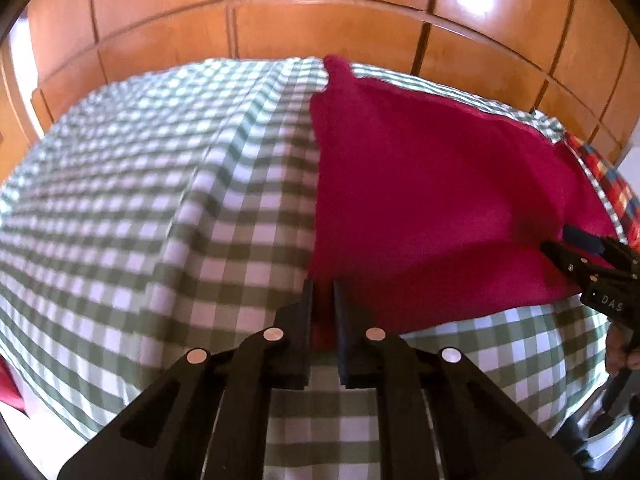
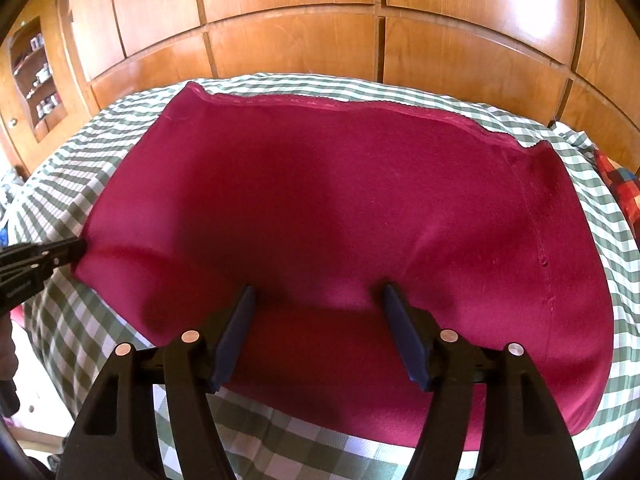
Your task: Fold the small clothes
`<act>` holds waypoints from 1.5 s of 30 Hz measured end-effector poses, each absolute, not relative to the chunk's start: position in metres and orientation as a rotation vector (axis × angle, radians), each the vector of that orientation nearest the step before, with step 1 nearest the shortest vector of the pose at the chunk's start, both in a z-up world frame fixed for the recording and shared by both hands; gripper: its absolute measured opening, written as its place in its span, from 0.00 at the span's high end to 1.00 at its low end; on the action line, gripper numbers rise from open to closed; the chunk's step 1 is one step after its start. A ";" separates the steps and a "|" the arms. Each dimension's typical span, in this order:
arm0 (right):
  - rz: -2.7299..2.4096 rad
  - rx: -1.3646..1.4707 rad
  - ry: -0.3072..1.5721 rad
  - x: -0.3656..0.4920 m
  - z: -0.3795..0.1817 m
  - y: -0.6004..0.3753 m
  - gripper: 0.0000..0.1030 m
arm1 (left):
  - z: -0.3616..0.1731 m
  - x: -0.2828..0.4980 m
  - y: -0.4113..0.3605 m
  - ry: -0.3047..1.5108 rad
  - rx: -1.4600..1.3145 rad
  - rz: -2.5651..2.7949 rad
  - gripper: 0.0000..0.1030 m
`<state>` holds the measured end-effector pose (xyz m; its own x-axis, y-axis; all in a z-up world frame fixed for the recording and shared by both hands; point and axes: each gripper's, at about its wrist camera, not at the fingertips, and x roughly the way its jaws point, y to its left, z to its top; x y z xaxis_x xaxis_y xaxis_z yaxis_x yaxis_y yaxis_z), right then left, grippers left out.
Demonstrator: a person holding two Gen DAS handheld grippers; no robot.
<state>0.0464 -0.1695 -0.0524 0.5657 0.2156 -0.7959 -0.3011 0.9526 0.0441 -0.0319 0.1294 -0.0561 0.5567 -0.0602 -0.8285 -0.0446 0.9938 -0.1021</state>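
A dark red garment lies spread on a green-and-white checked sheet; it also shows in the left wrist view. My left gripper is shut on the garment's near left corner, with red cloth pinched between the pads; it appears at the left edge of the right wrist view. My right gripper is open, its fingers straddling the garment's near edge, holding nothing. It shows at the right edge of the left wrist view.
Wooden wardrobe doors stand behind the bed. A multicoloured checked cloth lies at the right side of the bed. A shelf niche with small items is at far left. Another red cloth shows at the left.
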 end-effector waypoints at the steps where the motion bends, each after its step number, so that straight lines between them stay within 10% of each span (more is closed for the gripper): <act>1: 0.302 -0.102 0.918 0.046 -0.053 -0.169 0.36 | -0.059 -0.032 0.132 0.985 -0.139 -0.018 0.91; 6: 0.300 -0.092 0.908 0.044 -0.053 -0.170 0.36 | -0.057 -0.032 0.162 0.975 -0.358 -0.042 0.66; 24: 0.308 -0.099 0.849 0.038 -0.059 -0.172 0.35 | -0.040 0.126 0.155 0.981 -0.423 -0.120 0.69; 27: 0.302 -0.105 0.831 0.036 -0.060 -0.170 0.35 | -0.042 0.140 0.148 0.993 -0.399 -0.121 0.94; 36: 0.288 -0.137 0.786 0.032 -0.064 -0.166 0.34 | -0.068 0.139 0.133 0.973 -0.218 0.020 0.88; 39: 0.291 -0.137 0.794 0.034 -0.063 -0.166 0.34 | -0.062 0.138 0.137 0.987 -0.213 0.102 0.65; 45: 0.357 -0.047 0.915 0.045 -0.039 -0.185 0.34 | -0.023 0.097 0.120 0.851 -0.153 0.138 0.66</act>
